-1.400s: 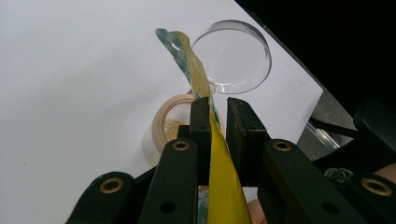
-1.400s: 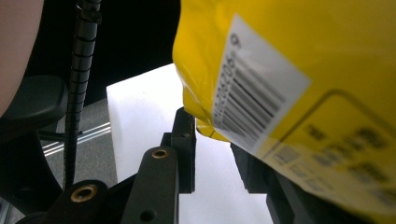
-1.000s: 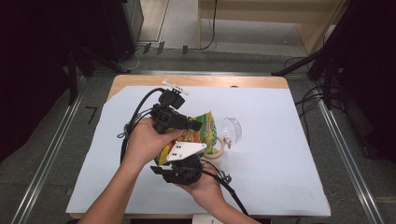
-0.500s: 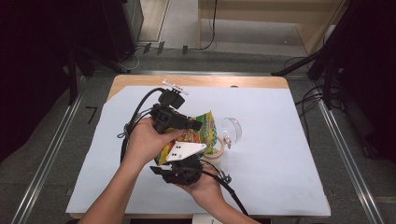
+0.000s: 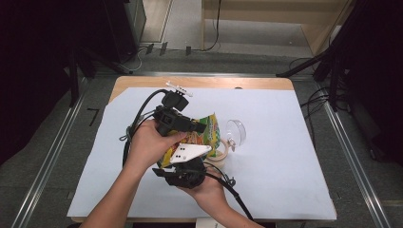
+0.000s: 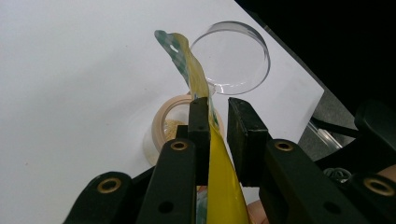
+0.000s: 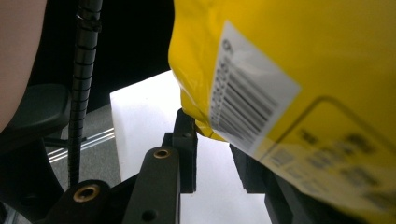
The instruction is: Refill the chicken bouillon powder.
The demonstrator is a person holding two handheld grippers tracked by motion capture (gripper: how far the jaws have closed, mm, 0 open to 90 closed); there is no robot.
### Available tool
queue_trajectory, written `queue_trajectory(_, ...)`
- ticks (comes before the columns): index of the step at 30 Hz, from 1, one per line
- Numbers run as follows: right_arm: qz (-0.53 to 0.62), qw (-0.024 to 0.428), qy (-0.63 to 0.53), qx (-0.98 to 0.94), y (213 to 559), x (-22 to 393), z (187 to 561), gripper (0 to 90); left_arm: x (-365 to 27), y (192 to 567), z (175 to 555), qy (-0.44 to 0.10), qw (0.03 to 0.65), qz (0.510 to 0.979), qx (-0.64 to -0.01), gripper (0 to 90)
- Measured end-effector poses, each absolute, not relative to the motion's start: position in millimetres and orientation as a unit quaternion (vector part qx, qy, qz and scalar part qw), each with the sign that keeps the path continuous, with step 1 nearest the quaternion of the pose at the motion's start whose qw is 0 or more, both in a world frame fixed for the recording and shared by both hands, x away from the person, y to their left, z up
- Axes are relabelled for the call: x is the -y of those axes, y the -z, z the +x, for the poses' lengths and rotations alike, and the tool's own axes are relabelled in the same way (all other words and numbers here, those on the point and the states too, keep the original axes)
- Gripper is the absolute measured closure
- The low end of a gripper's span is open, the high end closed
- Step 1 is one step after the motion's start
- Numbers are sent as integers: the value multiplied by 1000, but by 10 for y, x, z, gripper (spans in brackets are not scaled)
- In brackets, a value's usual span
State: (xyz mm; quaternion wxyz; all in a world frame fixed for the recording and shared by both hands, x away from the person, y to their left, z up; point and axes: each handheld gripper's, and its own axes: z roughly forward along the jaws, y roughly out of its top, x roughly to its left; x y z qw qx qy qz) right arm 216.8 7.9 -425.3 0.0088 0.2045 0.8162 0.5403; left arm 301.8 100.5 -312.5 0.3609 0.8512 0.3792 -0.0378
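Near the middle of the high view, the yellow bag (image 5: 204, 135) hangs over a beige cup (image 5: 219, 153). The left gripper (image 6: 217, 122) pinches the bag's top edge, the right gripper (image 7: 212, 156) its bottom corner, jaws just closing. White paper (image 5: 285, 142) lies bare toward the right.

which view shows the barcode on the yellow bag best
The right gripper view: the barcode on the yellow bag is close, stripes visible. The high view shows the bag's colourful printed side, the left gripper view its edge.

A lab: white-covered table (image 5: 285, 156) fenced by metal rails (image 5: 349, 156), cables (image 5: 318, 97) across grey floor.
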Motion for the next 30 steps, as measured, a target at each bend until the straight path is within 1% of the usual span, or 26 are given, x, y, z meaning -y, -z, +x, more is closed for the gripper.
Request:
queue_trajectory(6, 203, 14, -544, -814, 4253, -78, 2165, 721, -990, 3124, 3013, 36, 357, 853, -379, 801)
queue_trajectory(14, 203, 20, -538, -818, 4236, -67, 2201, 729, -1002, 3119, 3118, 54, 358, 849, -385, 804)
queue_trajectory(16, 209, 9, -536, -818, 4213, -73, 2242, 728, -997, 3111, 3145, 52, 357, 848, -387, 804)
queue_trajectory(18, 212, 7, -538, -816, 4213, -72, 2270, 728, -981, 3108, 3165, 53, 354, 850, -386, 803)
queue_trajectory(24, 221, 6, -543, -810, 4241, -77, 2297, 728, -965, 3120, 3166, 49, 353, 853, -382, 802)
queue_trajectory(30, 213, 15, -541, -813, 4260, -55, 2276, 729, -939, 3132, 3139, 49, 355, 853, -379, 801)
